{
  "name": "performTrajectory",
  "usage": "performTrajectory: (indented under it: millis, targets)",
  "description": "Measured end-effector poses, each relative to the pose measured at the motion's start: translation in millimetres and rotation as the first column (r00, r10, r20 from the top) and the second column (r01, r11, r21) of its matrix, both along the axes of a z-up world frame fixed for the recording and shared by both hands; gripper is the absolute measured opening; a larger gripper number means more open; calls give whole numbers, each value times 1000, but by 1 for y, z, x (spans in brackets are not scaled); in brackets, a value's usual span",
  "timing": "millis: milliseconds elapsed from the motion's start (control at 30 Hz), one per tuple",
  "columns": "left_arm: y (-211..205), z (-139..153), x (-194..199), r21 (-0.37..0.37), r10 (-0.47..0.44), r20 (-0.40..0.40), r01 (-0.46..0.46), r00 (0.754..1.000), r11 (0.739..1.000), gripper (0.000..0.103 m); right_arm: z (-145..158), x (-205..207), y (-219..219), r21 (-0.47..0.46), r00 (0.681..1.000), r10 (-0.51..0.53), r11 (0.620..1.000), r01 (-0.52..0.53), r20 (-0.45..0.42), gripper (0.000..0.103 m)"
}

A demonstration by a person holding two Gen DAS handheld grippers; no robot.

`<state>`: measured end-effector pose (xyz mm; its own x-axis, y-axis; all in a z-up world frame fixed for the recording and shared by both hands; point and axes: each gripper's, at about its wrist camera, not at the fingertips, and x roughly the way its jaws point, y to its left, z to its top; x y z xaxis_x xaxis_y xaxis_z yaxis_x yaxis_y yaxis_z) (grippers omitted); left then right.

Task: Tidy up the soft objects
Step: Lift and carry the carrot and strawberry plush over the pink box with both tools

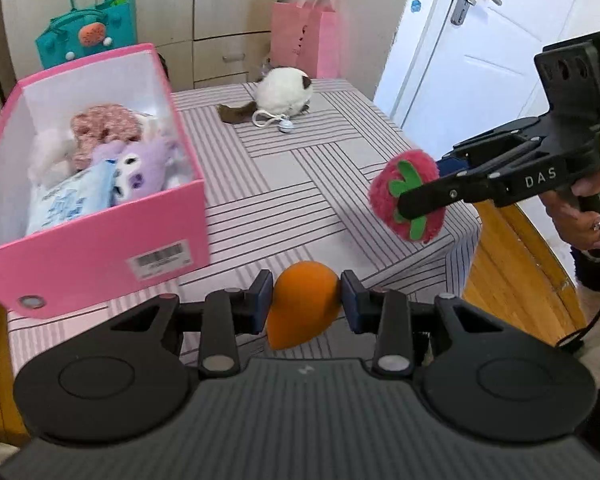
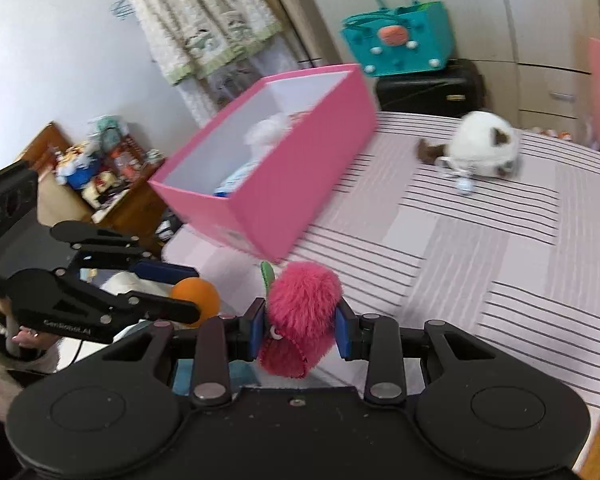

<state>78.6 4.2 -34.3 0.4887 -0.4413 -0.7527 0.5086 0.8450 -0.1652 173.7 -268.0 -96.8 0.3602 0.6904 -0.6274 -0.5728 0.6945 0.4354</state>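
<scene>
Beyond pink box (image 1: pixel 100 240): white plush (image 1: pixel 284 90), possibly cat.

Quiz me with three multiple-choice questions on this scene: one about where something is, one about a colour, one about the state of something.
1. Where is the white plush cat?
A. in the box
B. on the striped table
C. on the floor

2. What colour is the storage box?
A. pink
B. teal
C. white

3. What is the left gripper doing?
A. open and empty
B. shut on the orange sponge
C. holding the strawberry plush

Answers: B, the cat lies on the table beyond the box; A, its walls are pink; B, its pads press the sponge's sides.
</scene>
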Motion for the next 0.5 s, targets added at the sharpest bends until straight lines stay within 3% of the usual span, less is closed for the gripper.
performTrajectory:
  millis: [100, 267, 500]
  targets:
    - [11, 13, -11, 23, 27, 75, -29, 997, 999, 36, 9, -1, 17, 13, 999, 48, 999, -48, 12, 40]
    - [35, 36, -17, 1, 87, 171, -89, 981, 996, 36, 32, 3, 42, 19, 991, 97, 995, -99, 90, 40]
    - [62, 51, 5, -50, 189, 254, -183, 949, 982, 36, 50, 33, 71, 64, 981, 119, 989, -130, 155, 40]
